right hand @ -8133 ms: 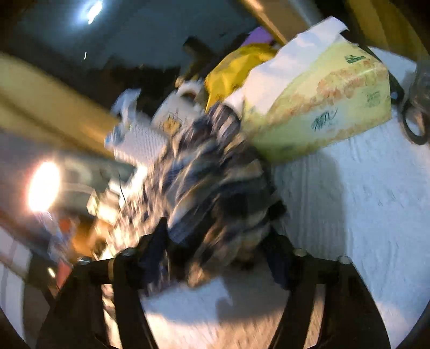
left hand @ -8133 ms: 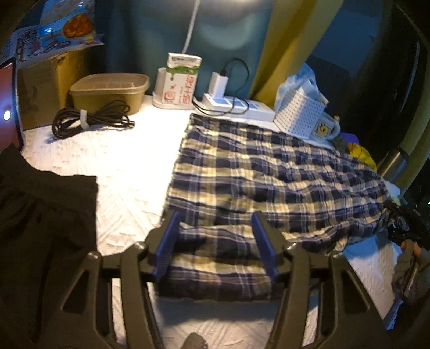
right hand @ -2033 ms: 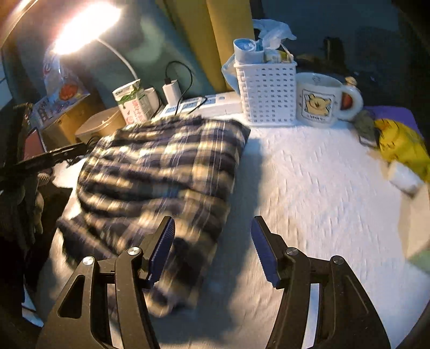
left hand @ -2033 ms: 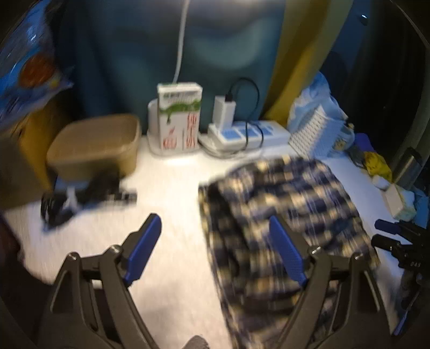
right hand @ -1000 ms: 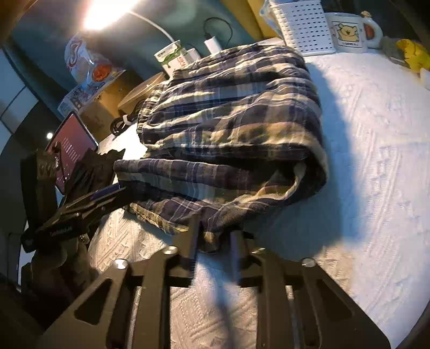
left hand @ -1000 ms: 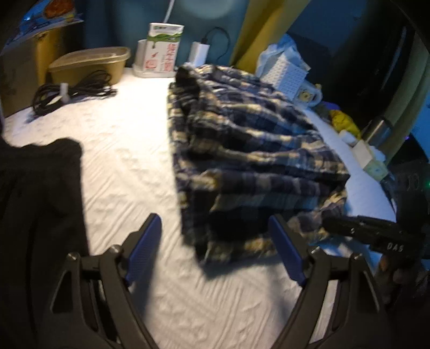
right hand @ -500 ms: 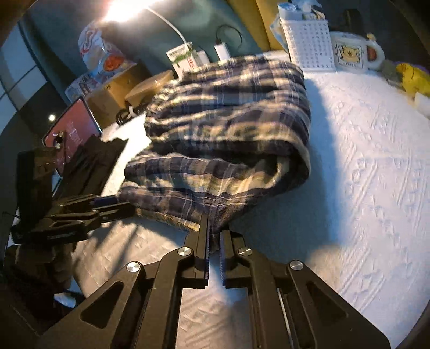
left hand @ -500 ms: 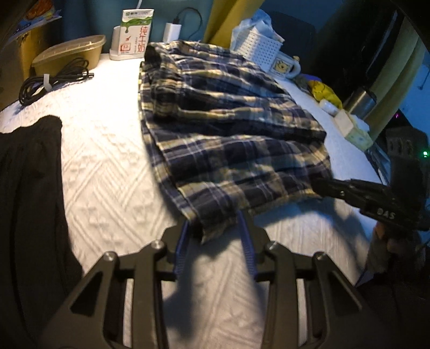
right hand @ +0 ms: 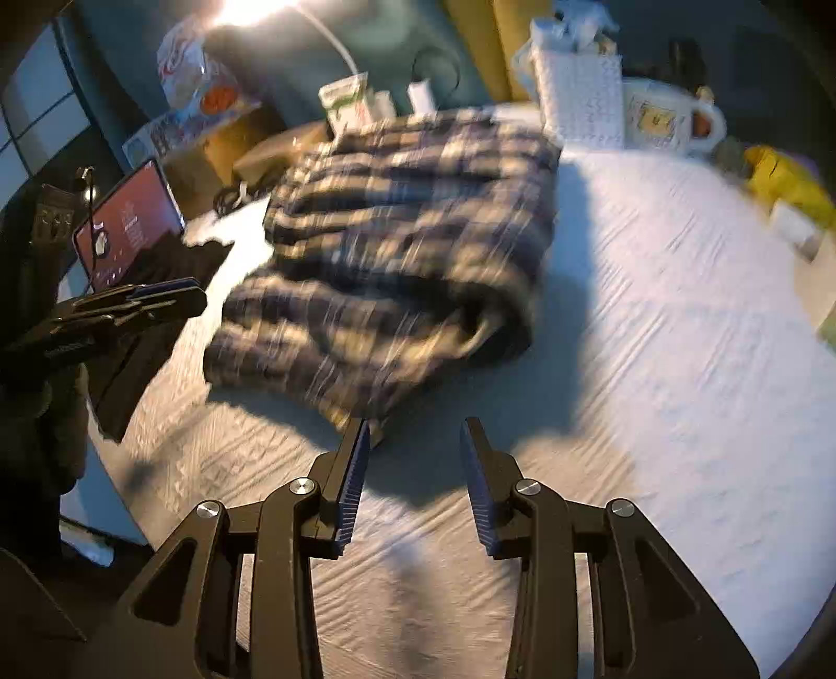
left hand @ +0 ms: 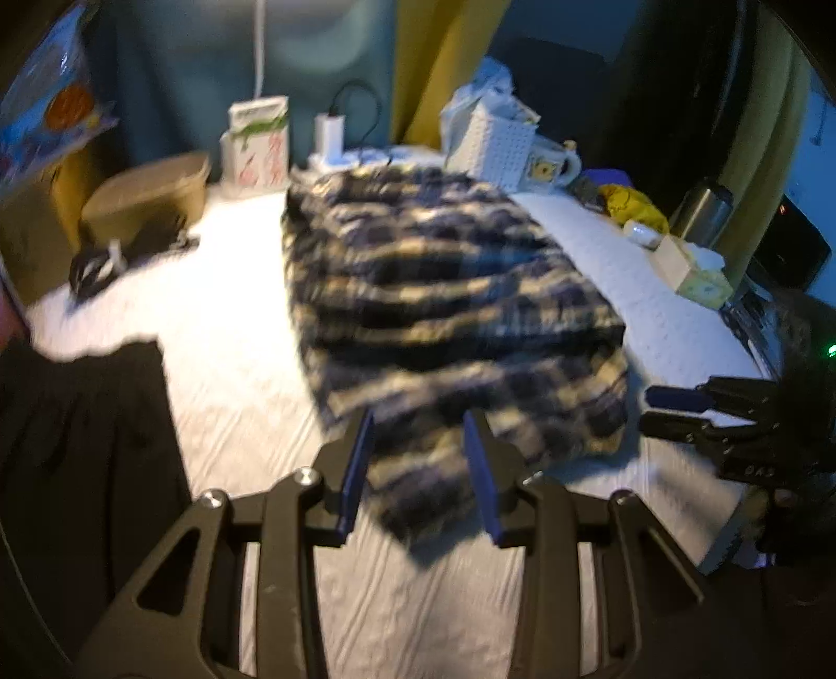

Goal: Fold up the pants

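Plaid pants, folded into a thick stack, lie across the middle of a white textured bed cover. The left claw has a near corner of the pants between its blue pads; motion blur hides whether the pads press on the cloth. The right claw stands just off the near edge of the pants with its jaws apart, having just been opening; nothing lies between them, though the left pad sits at the cloth's corner.

Surroundings, left wrist view: a black garment lies beside the pants at the left edge. Behind it are a coiled black cable and a tan tub. Along the far wall stand a milk carton, a white charger, a white lattice basket and a bear mug. To the right are a yellow item, a steel flask and a tissue box. In the right wrist view a lit red screen stands at the left and a lamp glares above.
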